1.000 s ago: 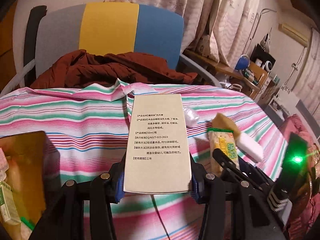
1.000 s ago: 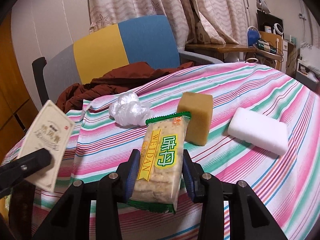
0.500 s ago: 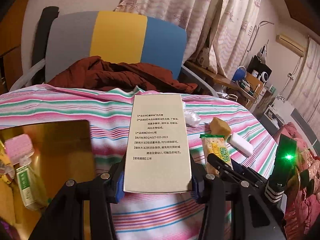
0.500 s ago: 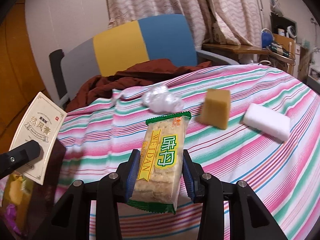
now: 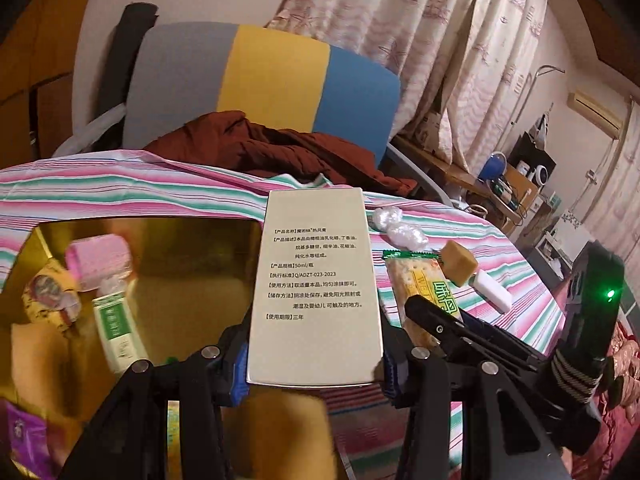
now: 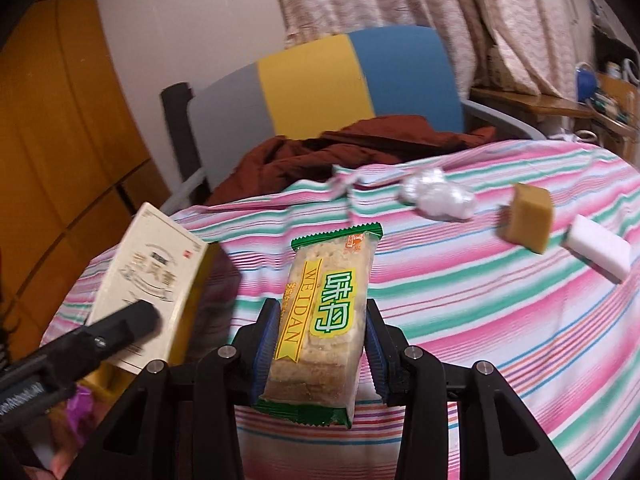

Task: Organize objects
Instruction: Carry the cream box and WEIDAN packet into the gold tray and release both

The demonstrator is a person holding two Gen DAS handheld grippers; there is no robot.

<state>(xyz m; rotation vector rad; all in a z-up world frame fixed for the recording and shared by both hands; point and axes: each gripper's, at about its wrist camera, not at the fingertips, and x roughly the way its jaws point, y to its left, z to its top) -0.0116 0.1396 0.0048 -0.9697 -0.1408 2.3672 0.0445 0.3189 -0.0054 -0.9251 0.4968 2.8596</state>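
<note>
My left gripper point(image 5: 314, 364) is shut on a tall cream box point(image 5: 314, 284) with black printed text, held upright above the near right corner of a gold tray point(image 5: 192, 248). The same cream box point(image 6: 148, 280) shows at the left of the right wrist view, above the tray. My right gripper point(image 6: 320, 356) is shut on a cracker packet point(image 6: 324, 316) with green ends and a yellow band, carried above the striped cloth. That cracker packet point(image 5: 416, 284) also appears just right of the box in the left wrist view.
In the tray lie a pink packet point(image 5: 100, 260), a green-and-white box point(image 5: 116, 328) and a round yellow packet point(image 5: 48, 300). On the striped cloth point(image 6: 480, 300) rest a crumpled plastic wrap point(image 6: 438, 196), a tan block point(image 6: 528, 216) and a white block point(image 6: 598, 252). A chair point(image 5: 260, 80) with a brown jacket point(image 5: 280, 148) stands behind.
Both grippers have carried their loads leftward. The gold tray has slid further into the left wrist view, and the wrap and blocks have shifted right and farther off.
</note>
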